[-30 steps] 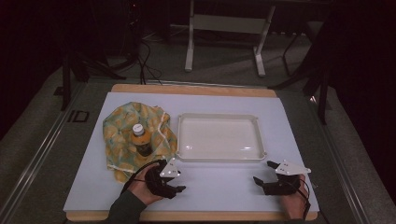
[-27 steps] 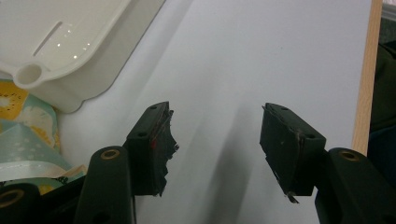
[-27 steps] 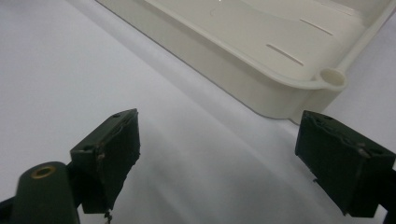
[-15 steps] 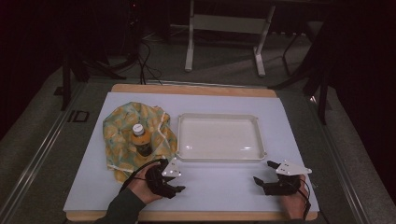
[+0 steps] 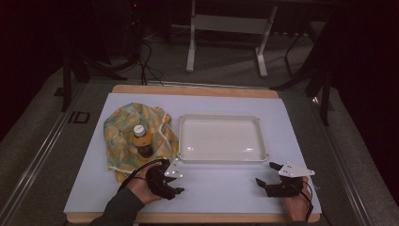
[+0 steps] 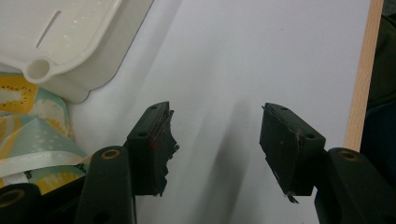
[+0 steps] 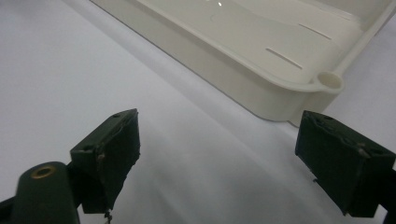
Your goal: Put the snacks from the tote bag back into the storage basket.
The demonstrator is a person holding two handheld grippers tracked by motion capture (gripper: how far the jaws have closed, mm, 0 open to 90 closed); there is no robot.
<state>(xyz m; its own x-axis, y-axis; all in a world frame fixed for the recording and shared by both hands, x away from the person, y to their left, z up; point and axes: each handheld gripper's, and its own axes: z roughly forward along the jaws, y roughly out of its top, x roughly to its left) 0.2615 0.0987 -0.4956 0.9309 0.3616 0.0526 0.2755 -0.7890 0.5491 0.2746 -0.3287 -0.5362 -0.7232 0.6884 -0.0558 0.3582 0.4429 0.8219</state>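
Left tongs (image 5: 178,184) slightly shifted, both tongs wide, empty; bottle (image 5: 141,141) upright on patterned cloth (image 5: 117,136).

A tray (image 5: 221,139) lies at the middle of the table (image 5: 282,117). Left of it, touching its near-left corner, a cloth (image 5: 122,129) is spread out, and 1 bottle (image 5: 141,141) stands upright on it. Near the table's front edge, the left gripper (image 5: 171,181) sits just before the cloth and the tray's corner; the right gripper (image 5: 267,175) lies right of it, before the tray's near-right corner.
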